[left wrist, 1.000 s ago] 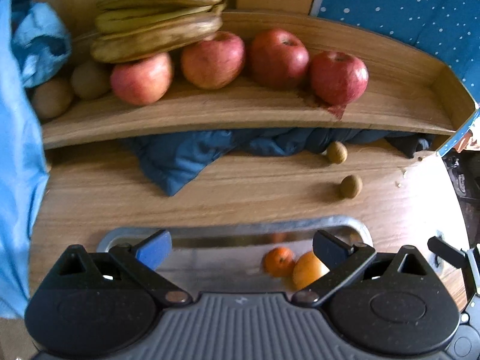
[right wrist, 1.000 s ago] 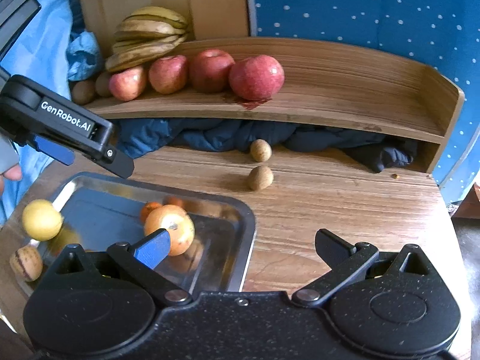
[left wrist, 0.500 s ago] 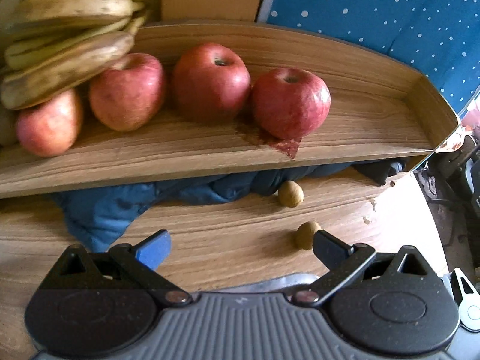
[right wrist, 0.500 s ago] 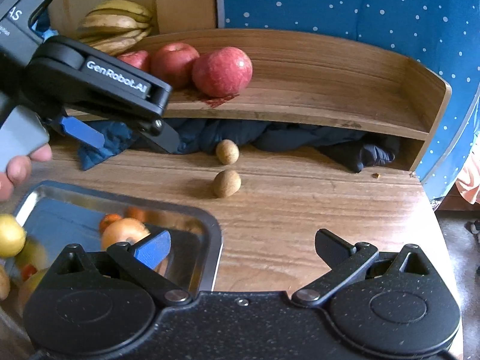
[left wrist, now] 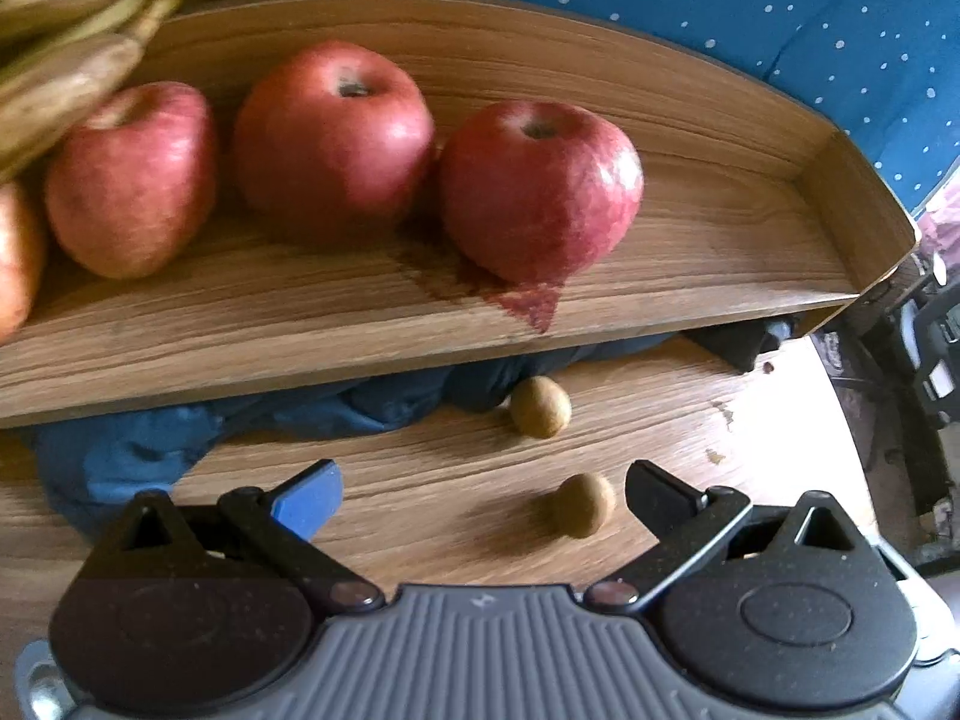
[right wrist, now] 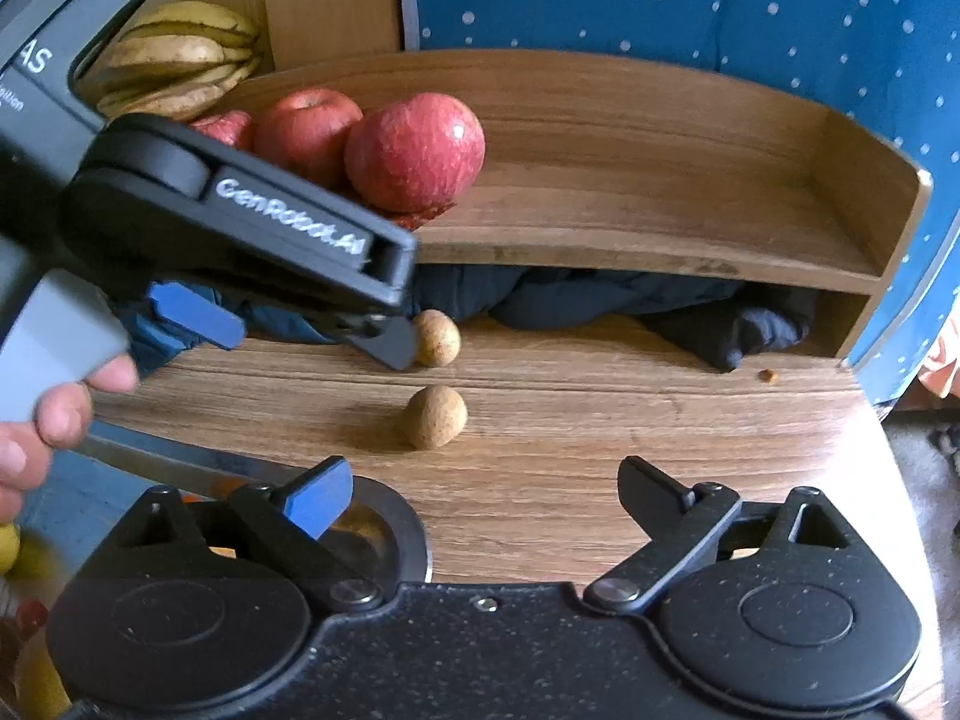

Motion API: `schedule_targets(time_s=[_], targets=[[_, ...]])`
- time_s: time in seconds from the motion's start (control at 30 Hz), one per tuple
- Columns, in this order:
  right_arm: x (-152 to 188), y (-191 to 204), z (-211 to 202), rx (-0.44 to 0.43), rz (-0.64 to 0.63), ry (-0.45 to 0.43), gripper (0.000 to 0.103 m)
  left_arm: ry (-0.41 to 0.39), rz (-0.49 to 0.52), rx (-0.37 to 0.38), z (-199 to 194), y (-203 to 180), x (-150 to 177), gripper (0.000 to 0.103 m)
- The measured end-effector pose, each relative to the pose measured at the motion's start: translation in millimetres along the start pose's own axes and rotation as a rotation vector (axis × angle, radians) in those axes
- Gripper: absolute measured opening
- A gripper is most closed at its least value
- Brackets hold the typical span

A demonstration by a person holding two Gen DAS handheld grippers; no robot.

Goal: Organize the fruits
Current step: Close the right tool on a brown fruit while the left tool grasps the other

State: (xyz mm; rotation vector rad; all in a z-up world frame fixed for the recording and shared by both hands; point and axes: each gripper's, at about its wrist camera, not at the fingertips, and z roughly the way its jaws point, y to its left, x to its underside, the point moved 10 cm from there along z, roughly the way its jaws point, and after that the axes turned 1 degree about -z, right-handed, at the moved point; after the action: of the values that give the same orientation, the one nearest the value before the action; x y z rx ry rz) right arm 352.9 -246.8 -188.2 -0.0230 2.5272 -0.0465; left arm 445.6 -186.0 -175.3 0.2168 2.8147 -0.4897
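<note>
Two small brown kiwis lie on the wooden table, a near kiwi [left wrist: 583, 513] [right wrist: 436, 416] and a far kiwi [left wrist: 539, 407] [right wrist: 439, 338]. My left gripper [left wrist: 480, 489] [right wrist: 291, 330] is open above the table. The near kiwi sits just inside its black finger, untouched. My right gripper [right wrist: 483, 489] is open with its jaws closing. Nothing is between them, and the near kiwi lies a little beyond the tips. Red apples [left wrist: 540, 189] [right wrist: 415, 150] and bananas [left wrist: 60, 60] [right wrist: 180, 63] rest on the raised wooden shelf [left wrist: 720, 252].
Dark blue cloth [left wrist: 150, 444] [right wrist: 600, 294] is stuffed under the shelf. A metal tray [right wrist: 384, 516] holding yellow and orange fruit sits at the lower left under my right gripper. A person's hand [right wrist: 54, 414] holds the left gripper. The table's edge runs along the right.
Both grippers moved right and down toward the kiwis. The tray slid out of the left wrist view. The left gripper came across the right wrist view, over the far kiwi. The right jaws narrowed slightly.
</note>
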Motion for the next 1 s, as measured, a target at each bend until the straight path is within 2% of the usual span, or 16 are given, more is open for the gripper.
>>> schedule_targets(time_s=[0.17,0.23,0.43,0.63,0.9,1.0], targets=[[-4,5,14,-0.021,0.024,0.008,0.081,-0.002,-0.004,0.044,7,-4,-7,0.097],[-4,7,18,-0.025,0.025,0.01,0.074,0.0,-0.009,0.064,9,-5,-8,0.09],[-3,10,26,-0.031,0.026,0.018,0.057,0.022,-0.021,0.118,16,-10,-7,0.077],[-5,17,33,-0.046,-0.002,0.019,0.052,0.026,-0.036,0.147,19,-5,-12,0.066],[-10,22,35,-0.049,-0.032,0.009,0.041,0.031,-0.046,0.135,26,-3,-12,0.057],[-12,22,37,-0.049,-0.037,0.008,0.038,0.028,-0.041,0.141,28,-5,-14,0.05]])
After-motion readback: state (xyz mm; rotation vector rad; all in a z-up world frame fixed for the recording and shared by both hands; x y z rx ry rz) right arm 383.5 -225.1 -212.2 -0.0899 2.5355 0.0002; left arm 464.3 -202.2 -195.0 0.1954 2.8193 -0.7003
